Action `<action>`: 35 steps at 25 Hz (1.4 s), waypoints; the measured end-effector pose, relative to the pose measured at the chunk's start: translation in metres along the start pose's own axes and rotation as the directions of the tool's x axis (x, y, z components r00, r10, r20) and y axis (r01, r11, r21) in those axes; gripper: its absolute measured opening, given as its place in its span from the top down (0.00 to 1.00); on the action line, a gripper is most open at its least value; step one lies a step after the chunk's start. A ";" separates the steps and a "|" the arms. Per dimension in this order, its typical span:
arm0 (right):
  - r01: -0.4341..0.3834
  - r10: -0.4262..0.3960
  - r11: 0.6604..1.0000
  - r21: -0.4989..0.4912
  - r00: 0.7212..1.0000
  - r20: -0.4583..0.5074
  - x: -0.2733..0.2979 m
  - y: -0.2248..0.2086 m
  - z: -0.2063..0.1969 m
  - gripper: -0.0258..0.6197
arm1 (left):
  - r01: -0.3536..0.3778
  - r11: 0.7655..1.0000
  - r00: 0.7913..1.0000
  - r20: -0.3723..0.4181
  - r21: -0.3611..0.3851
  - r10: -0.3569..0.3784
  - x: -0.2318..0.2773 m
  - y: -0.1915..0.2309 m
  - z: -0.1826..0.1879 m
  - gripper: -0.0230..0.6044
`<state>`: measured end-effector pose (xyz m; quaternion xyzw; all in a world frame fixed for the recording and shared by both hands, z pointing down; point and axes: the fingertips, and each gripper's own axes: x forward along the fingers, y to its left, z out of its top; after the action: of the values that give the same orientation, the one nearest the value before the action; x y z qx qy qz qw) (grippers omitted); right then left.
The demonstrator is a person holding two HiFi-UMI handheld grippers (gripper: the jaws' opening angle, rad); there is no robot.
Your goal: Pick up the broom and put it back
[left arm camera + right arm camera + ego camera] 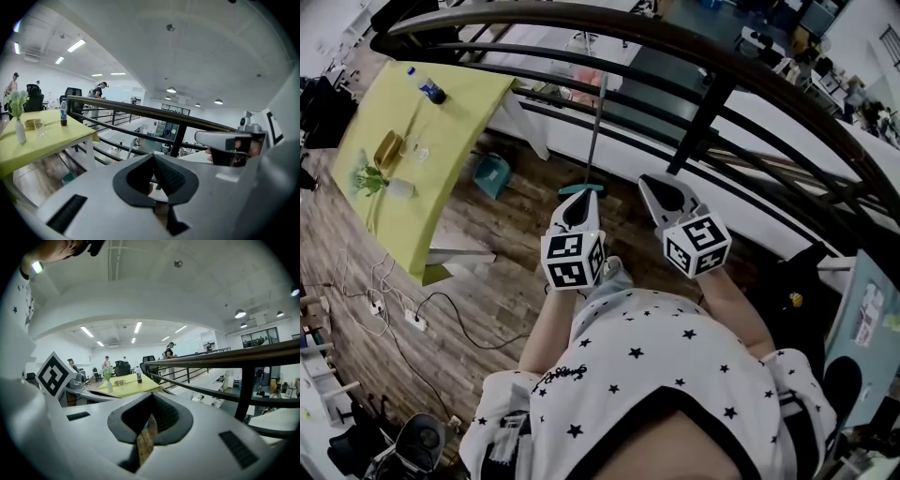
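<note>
**Broom at the railing, both grippers shut and empty**

The broom (592,131) is seen standing on the wooden floor (516,253). Its teal head is down and its thin grey handle is leaned up against the dark railing (712,103).

The left gripper (579,204) is held just short of the teal head. Whether the two touch cannot be told. Its jaws are pressed together at the tips, and nothing is caught between them.

The right gripper (661,190) is carried beside it, clear of the broom and aimed toward the railing. Its jaws are likewise brought together on nothing, with only a strip of floor showing through the slit behind the pads.

Out to the left, a worktop (450,141) under a yellow cloth is in view. A bottle (427,89) is set near its far edge and a vase (394,187) of green stems nearer. A teal bin (492,175) is tucked by the worktop's leg. Cables (441,309) are strung across the floor.
</note>
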<state>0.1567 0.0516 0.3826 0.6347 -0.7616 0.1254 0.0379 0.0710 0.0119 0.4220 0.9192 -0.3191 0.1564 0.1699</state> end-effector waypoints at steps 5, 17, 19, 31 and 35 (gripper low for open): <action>0.019 -0.018 1.000 0.012 1.000 -0.010 0.030 -0.005 -0.001 0.97 | 0.023 1.000 1.000 -0.018 0.007 -0.023 0.022 0.022 0.007 0.94; 0.071 -0.070 0.997 0.031 0.997 -0.018 0.085 -0.018 0.002 0.97 | 0.055 0.998 0.998 -0.039 0.020 -0.054 0.065 0.070 0.023 0.94; 0.066 -0.066 0.997 0.028 0.998 -0.020 0.091 -0.016 0.001 0.97 | 0.053 0.998 0.998 -0.037 0.020 -0.052 0.069 0.075 0.024 0.94; 0.044 -0.042 0.998 0.040 0.998 -0.040 0.107 -0.005 -0.002 0.97 | 0.058 0.998 0.997 -0.058 0.018 -0.057 0.084 0.088 0.027 0.94; 0.048 -0.046 0.998 0.042 0.998 -0.032 0.111 -0.011 0.002 0.97 | 0.061 0.998 0.997 -0.056 0.022 -0.060 0.092 0.089 0.029 0.94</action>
<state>0.1468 -0.0570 0.4062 0.6511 -0.7428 0.1506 0.0389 0.0882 -0.1144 0.4517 0.9256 -0.2846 0.1801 0.1725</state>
